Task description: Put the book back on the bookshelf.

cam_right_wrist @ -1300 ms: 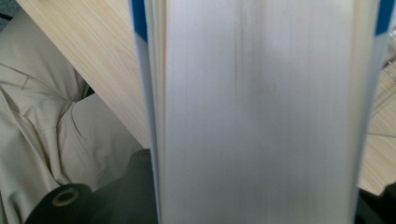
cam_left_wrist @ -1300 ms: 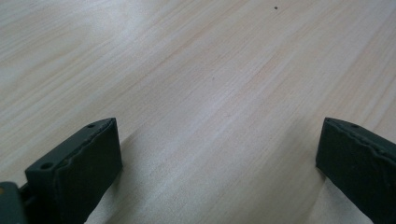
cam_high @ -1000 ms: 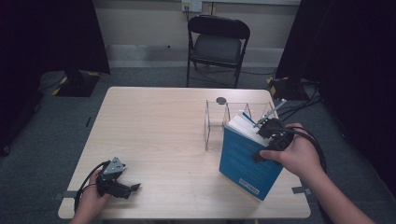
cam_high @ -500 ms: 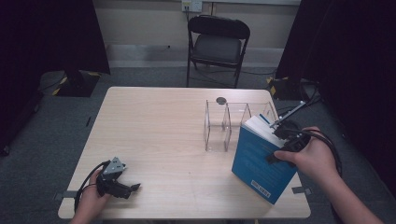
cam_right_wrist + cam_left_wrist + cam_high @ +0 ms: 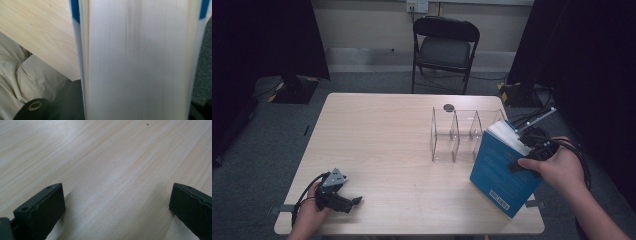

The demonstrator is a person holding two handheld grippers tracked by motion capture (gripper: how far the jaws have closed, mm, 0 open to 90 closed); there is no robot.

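Right gripper (image 5: 532,152) clamped on blue book (image 5: 502,172), held tilted above table (image 5: 377,130) right edge, beside clear divider rack (image 5: 457,135). Left gripper (image 5: 343,199) jaws wide apart, empty, resting near-left on table.

A pale wood-grain worktop (image 5: 377,145) stands on grey carpet (image 5: 257,145). Behind it a black folding chair (image 5: 445,47) faces the worktop, set before a beige wall (image 5: 362,22) with a white outlet (image 5: 418,5) above the chair. Dark curtains (image 5: 262,37) hang at both sides. A black stand base (image 5: 292,89) sits on the floor at far left; cables (image 5: 524,100) lie at far right.
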